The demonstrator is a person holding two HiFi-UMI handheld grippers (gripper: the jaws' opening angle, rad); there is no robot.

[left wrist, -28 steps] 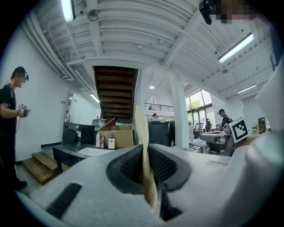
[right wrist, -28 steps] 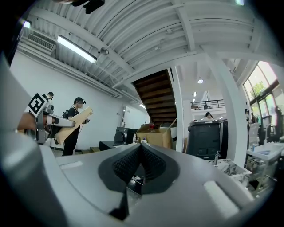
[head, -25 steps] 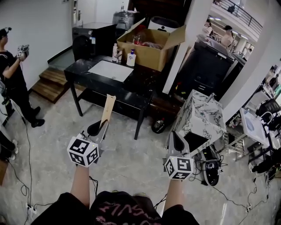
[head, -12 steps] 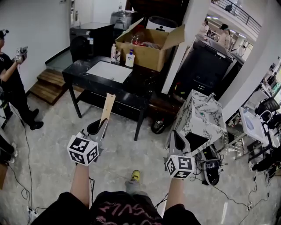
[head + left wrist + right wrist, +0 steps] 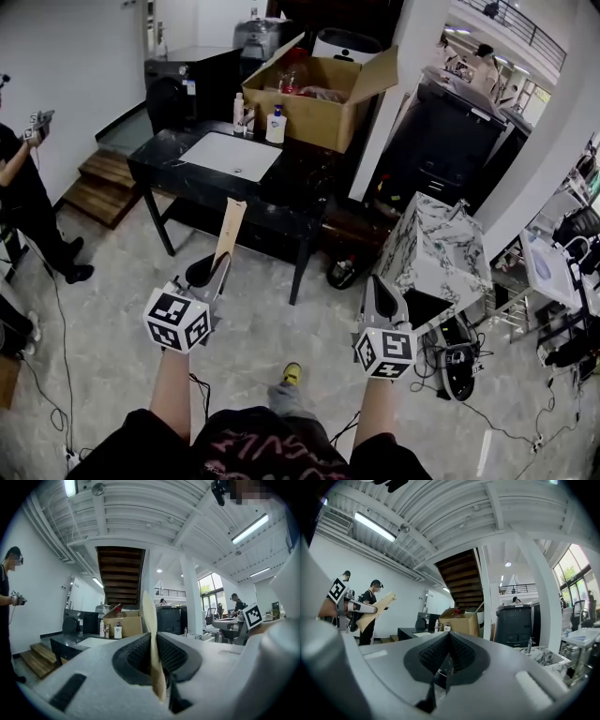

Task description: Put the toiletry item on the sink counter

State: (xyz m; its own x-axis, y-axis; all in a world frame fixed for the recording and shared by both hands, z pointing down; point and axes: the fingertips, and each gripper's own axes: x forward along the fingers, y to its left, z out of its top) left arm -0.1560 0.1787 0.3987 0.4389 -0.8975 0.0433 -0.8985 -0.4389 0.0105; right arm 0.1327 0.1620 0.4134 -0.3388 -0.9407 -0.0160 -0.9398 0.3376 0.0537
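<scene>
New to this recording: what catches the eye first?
The left gripper, low left in the head view, is clamped on a flat tan item pointing up. Ahead stands the black sink counter with a white basin and an open cardboard box at its back; the right gripper is shut, empty.

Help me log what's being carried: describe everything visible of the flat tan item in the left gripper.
The flat tan packet looks like thin kraft card, long and narrow, with an uneven top end. The left gripper is clamped on its lower end, so it sticks up and forward in the air, short of the black sink counter. Seen edge-on from the left gripper view, it is very thin. No print is legible.
</scene>
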